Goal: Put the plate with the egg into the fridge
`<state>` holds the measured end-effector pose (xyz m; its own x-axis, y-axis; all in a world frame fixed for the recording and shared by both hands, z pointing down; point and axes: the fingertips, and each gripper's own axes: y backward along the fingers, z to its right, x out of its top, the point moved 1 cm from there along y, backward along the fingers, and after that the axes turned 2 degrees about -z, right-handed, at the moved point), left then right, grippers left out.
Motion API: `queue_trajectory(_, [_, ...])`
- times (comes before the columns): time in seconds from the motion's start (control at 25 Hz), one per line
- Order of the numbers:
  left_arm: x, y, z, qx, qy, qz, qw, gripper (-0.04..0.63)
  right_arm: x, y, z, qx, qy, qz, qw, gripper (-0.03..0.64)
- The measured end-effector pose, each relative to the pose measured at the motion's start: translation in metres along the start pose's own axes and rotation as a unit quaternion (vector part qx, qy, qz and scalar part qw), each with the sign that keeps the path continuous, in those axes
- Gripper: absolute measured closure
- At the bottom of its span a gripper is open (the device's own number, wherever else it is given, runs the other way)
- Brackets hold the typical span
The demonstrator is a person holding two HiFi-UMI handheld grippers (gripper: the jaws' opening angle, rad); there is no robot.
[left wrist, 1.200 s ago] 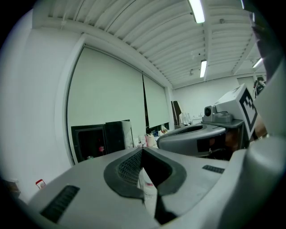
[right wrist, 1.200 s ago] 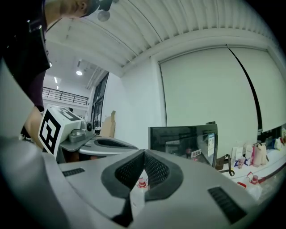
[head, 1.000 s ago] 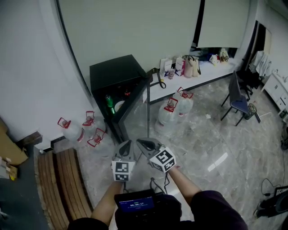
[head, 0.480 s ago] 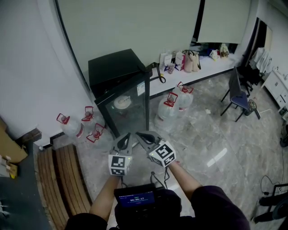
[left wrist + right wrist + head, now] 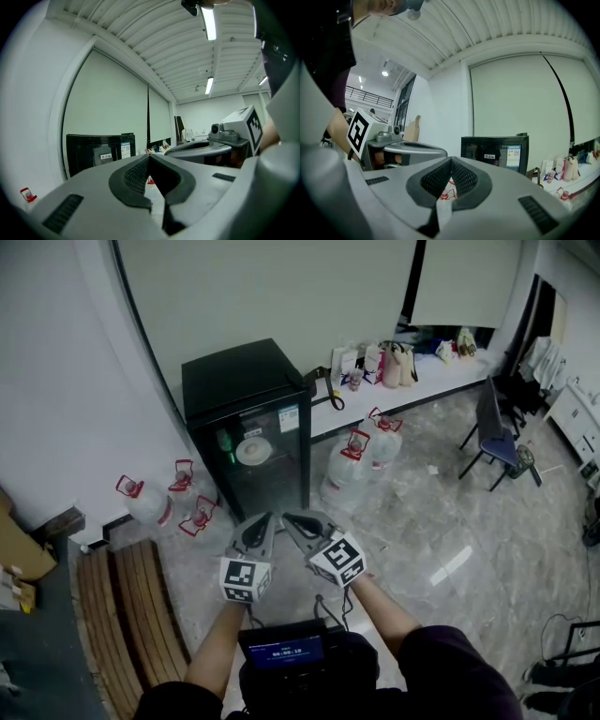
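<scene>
A small black fridge [image 5: 246,418] stands against the wall with its glass door shut. Behind the glass a white plate [image 5: 253,450] rests on a shelf, with a green bottle [image 5: 224,442] to its left. The egg on the plate is too small to make out. My left gripper [image 5: 262,520] and right gripper [image 5: 292,519] hover side by side over the floor in front of the fridge, both shut with nothing in them. The fridge [image 5: 101,151] also shows in the left gripper view, and the fridge [image 5: 494,151] in the right gripper view.
Large water jugs with red handles stand left [image 5: 150,502] and right [image 5: 361,460] of the fridge. A low white ledge [image 5: 412,395] with bags runs along the back wall. A wooden bench [image 5: 127,615] lies at lower left, a dark chair [image 5: 497,442] at right.
The fridge door has swung from wide open to fully shut, with the plate inside. Both grippers stayed close together, shifting slightly toward me.
</scene>
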<state>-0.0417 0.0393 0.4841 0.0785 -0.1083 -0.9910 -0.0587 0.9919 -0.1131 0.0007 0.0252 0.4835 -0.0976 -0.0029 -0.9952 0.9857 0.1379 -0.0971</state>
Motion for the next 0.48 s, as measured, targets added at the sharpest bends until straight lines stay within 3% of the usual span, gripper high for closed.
queue_trajectory(0.48, [-0.0012, -0.0035, -0.0003, -0.009, -0.007, 0.004, 0.9999, 0.586, -0.0055, -0.0039, 0.0044, -0.005, 0.0, -0.01, 1.0, 0.607])
